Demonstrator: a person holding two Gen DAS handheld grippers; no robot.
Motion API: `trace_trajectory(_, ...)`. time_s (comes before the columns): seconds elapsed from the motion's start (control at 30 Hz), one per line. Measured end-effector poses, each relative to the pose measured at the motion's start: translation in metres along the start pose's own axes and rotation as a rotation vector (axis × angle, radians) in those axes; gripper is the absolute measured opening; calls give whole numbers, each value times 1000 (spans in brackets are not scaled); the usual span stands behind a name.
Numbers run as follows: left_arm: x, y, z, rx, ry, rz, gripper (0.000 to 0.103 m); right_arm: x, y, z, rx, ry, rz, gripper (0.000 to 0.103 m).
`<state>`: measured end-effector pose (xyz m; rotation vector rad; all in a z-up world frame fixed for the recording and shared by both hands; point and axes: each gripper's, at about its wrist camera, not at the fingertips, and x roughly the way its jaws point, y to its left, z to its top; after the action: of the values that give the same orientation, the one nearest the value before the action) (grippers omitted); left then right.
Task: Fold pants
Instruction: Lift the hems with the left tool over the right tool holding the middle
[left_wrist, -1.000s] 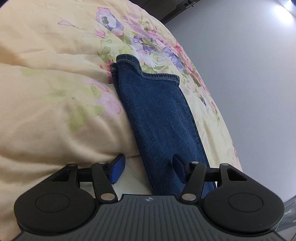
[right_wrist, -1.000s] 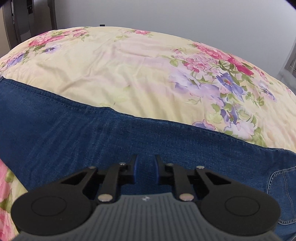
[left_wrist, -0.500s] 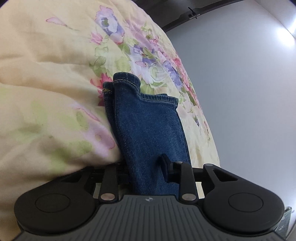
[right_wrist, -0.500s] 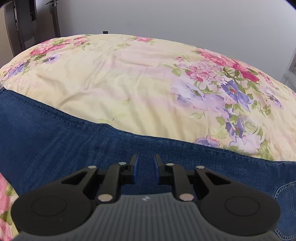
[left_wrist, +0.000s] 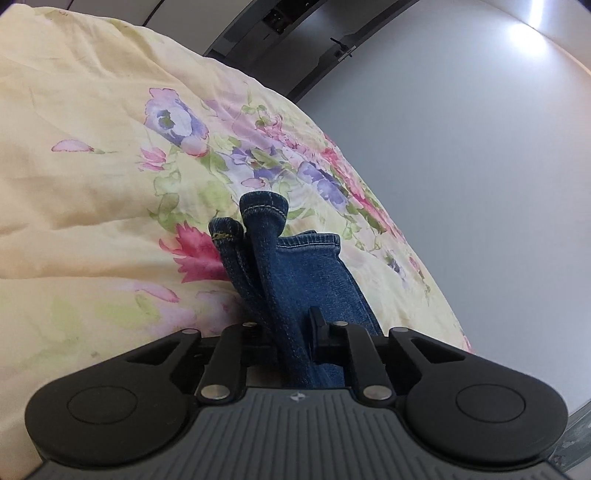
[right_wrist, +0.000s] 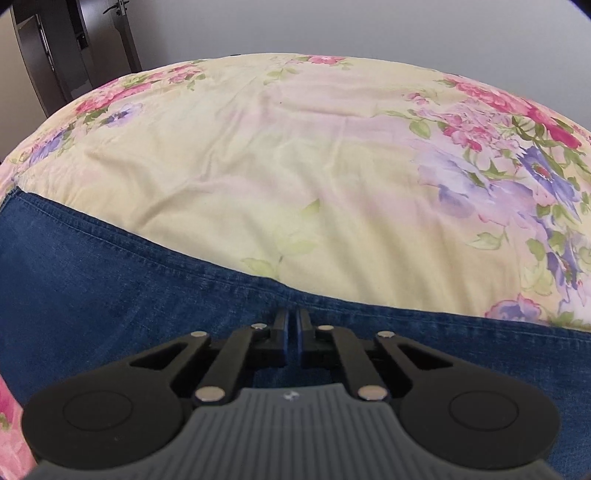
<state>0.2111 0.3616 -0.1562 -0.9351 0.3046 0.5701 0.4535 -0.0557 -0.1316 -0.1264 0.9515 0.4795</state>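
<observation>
A: Left gripper (left_wrist: 291, 332) is closing on the jeans (left_wrist: 295, 280); denim is bunched between the fingers and the hem ends are lifting off the floral bedspread (left_wrist: 92, 155). A second ago it stood wide with the leg lying flat.

B: Right gripper (right_wrist: 291, 326)?

A: Jaws together, tips at the jeans' (right_wrist: 110, 295) seam edge on the bedspread (right_wrist: 295, 166). Can't tell whether it pinches cloth. It sits lower than before.

B: So the fold lift looks about to begin.

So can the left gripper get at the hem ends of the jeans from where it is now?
Probably not directly: the left gripper is closing on the bunched jeans lower down the leg, and the hems lie farther ahead on the floral quilt.
</observation>
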Motion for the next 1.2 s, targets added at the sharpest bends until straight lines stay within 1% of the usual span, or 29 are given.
trace_trajectory(0.07, 0, -1, 0, 9, -2, -1, 14, 8, -2, 4, 18, 0, -4, 0)
trace_trajectory(0.17, 0, 0, -1, 10, -4, -4, 12, 10, -4, 8, 47, 6, -9, 0)
trace_trajectory(0.3, -2, 2, 2, -15, 3, -29, 10, -7, 1, 1, 42, 60, -17, 0)
trace_trajectory(0.4, -4, 1, 3, -18, 2, -38, 9, -29, 3, -20, 44, 98, -15, 0)
trace_trajectory(0.53, -7, 0, 3, -32, 6, -43, 8, -61, 6, -57, 94, 136, 4, 0)
trace_trajectory(0.7, -9, 1, 4, -41, 24, -35, 8, -95, 28, -106, 94, 145, 25, 0)
trace_trajectory(0.8, -10, 1, 6, -48, 38, -40, 7, -104, 40, -125, 88, 149, 21, 0)
trace_trajectory(0.9, -10, 3, 7, -68, 45, -54, 7, -99, 43, -133, 99, 139, -4, 0)
trace_trajectory(1.03, -13, 4, 8, -91, 48, -78, 6, -93, 43, -133, 132, 157, -16, 0)
trace_trajectory(1.13, -19, 5, 11, -138, 54, -132, 5, -110, 41, -129, 142, 130, 10, 0)
trace_trajectory(1.2, -27, -1, 11, -139, 36, -157, 5, -126, 35, -128, 138, 103, 15, 0)
